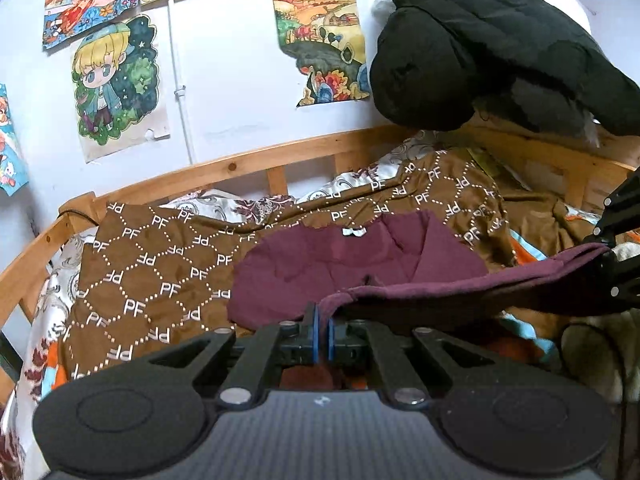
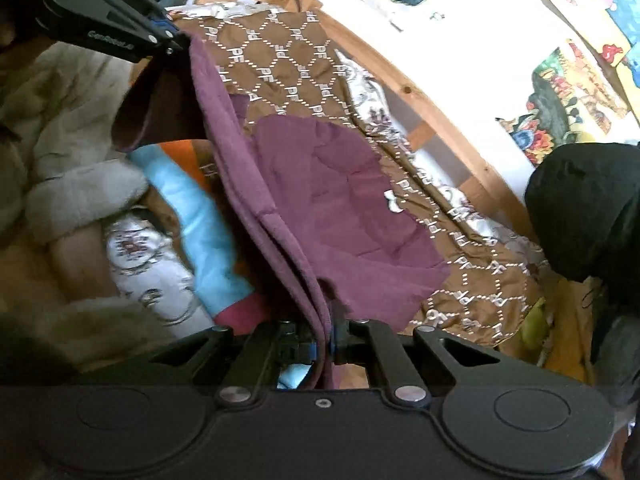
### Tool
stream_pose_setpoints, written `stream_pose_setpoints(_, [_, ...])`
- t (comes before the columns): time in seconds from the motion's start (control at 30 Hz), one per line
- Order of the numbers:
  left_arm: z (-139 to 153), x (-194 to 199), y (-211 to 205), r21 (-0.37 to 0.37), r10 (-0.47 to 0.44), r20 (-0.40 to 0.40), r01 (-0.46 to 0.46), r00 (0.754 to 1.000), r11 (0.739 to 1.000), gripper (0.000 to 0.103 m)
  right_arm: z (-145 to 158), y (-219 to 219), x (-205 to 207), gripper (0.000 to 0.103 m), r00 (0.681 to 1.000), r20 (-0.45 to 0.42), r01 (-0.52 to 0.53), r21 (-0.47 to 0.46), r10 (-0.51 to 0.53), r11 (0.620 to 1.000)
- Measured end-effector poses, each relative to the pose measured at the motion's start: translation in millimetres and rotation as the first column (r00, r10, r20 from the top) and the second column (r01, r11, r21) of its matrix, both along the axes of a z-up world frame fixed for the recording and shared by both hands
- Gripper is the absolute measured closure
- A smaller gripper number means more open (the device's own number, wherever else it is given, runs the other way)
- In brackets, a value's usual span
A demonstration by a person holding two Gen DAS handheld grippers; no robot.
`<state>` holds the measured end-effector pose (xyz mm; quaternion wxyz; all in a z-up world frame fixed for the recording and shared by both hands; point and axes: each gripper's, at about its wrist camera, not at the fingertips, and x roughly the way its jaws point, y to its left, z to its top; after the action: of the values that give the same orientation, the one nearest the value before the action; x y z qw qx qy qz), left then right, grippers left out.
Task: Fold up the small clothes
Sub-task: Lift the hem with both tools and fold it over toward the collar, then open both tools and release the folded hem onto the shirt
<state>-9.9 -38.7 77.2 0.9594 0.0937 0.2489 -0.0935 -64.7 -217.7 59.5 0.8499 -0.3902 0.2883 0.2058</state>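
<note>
Clamped shut on maroon hem: left gripper (image 1: 324, 334), blue pads pinching cloth. Same for right gripper (image 2: 326, 338), closed on other end of that edge. Maroon garment (image 1: 340, 264) half lifted, near edge stretched between both grippers, rest lying on brown PF-print blanket (image 1: 160, 264) over bed w/ wooden rail (image 1: 248, 164).

Step, by the look: mid-fold, near edge raised to carry over. Next calls for moving both ends together toward white bow (image 1: 354, 232) at far edge, keeping edge taut, then lowering flat before release.

Count: 1 garment, 2 grippers, 1 bow, 1 black jacket (image 1: 480, 48) on rail.
</note>
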Motion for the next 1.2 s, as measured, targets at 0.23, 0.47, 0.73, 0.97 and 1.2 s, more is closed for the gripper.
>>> stream_pose_setpoints(0.23, [8, 85, -10, 0.041, 0.013, 0.044, -0.015, 0.999, 0.999, 0.099, 7, 4, 66, 0.098, 0.989, 0.140, 0.046, -0.004, -0.045, 0.999])
stream_pose_setpoints(0.47, [-15, 198, -40, 0.094, 0.026, 0.034, -0.029, 0.999, 0.995, 0.099, -4, 0, 181, 0.097, 0.965, 0.242, 0.105, 0.021, -0.107, 0.994])
stream_pose_setpoints(0.73, [-77, 301, -39, 0.027, 0.053, -0.063, -0.051, 0.997, 0.998, 0.098, -47, -16, 313, 0.096, 0.957, 0.181, 0.193, 0.186, -0.226, 0.963])
stream_pose_setpoints(0.97, [-120, 333, -17, -0.092, 0.093, -0.192, -0.112, 0.977, 0.989, 0.093, -97, -15, 360, 0.093, 0.956, 0.076, 0.253, 0.280, -0.284, 0.926])
stream_pose_setpoints(1.2, [-121, 329, -9, -0.187, 0.066, -0.196, -0.103, 0.978, 0.977, 0.029, -119, -19, 365, 0.088, 0.950, 0.029, 0.287, 0.308, -0.310, 0.907])
